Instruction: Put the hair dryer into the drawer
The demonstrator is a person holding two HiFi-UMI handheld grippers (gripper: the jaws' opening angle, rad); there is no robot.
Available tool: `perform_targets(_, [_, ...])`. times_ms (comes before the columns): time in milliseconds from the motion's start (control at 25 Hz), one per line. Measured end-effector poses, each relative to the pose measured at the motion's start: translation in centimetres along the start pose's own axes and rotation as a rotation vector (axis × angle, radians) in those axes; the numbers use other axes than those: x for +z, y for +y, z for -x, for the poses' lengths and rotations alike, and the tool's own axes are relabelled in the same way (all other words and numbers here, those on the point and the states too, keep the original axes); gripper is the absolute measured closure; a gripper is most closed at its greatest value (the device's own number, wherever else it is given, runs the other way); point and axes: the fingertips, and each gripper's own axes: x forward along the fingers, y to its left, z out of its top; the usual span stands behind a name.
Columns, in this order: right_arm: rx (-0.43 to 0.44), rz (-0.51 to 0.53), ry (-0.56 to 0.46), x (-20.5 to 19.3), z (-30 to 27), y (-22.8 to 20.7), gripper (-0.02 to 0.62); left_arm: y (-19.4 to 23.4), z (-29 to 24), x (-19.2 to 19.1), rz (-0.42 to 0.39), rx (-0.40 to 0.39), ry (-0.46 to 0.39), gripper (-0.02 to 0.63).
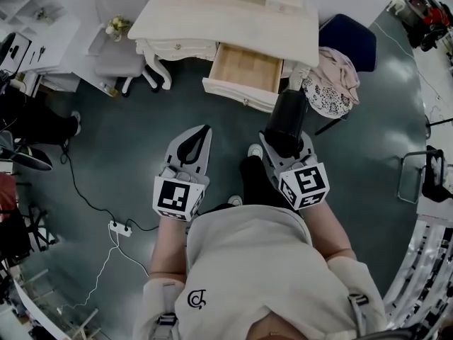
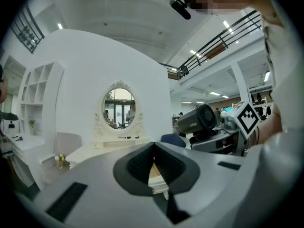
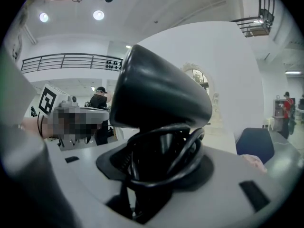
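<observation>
Spreading under everything is a grey-green floor (image 1: 106,161), and on it stands a white worktop (image 1: 212,20) with its wooden drawer (image 1: 244,68) pulled open. From above, the hair dryer (image 1: 289,119) hides its own handle and the drawer's right corner. Its barrel lies lengthwise toward the worktop, just short of the drawer. The right gripper (image 1: 287,151) is clenched on the cord-wrapped handle. The left gripper (image 1: 202,129), equally short of the worktop, is closed on nothing.

Showroom hall: vanity table (image 1: 212,16), railed mezzanine (image 2: 223,42)

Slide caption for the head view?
Standing short of the open vanity drawer, hair dryer clamped in the right gripper; left gripper shut, empty.
</observation>
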Motion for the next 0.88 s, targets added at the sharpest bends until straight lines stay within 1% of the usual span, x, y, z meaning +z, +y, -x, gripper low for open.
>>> perform_targets(160, [0.023,0.008,-0.003,1.3,-5.0,-4.6,0.370,2.6,-5.9,1.0,-0.005,0.026,-0.008,0.592])
perform_targets(320, [0.036,0.026,-0.013,3.5,-9.7,-9.6,0.370,5.2,-12.3,2.8,-0.001,0.048,-0.025,0.592])
perform_targets(440, [0.056,0.031,-0.005,4.7,-12.6,-13.1,0.370,6.4,-16.9,4.0,0.000,0.057,-0.043,0.592])
perform_targets(560, [0.071,0.044,0.018,4.9,-15.2,-16.1,0.370,6.8,-20.9,4.3,-0.020,0.039,-0.036,0.592])
perform_targets(680, [0.071,0.041,0.050,4.6,-17.7,-18.5,0.370,7.6,-24.6,3.9,0.003,0.017,-0.014,0.592])
perform_targets(760, [0.076,0.029,0.070,4.2,-19.0,-19.3,0.370,8.2,-26.4,3.8,0.025,-0.006,-0.010,0.592])
perform_targets(880, [0.075,0.035,0.103,3.3,-20.9,-19.5,0.370,9.5,-28.6,3.8,0.026,-0.047,-0.010,0.592])
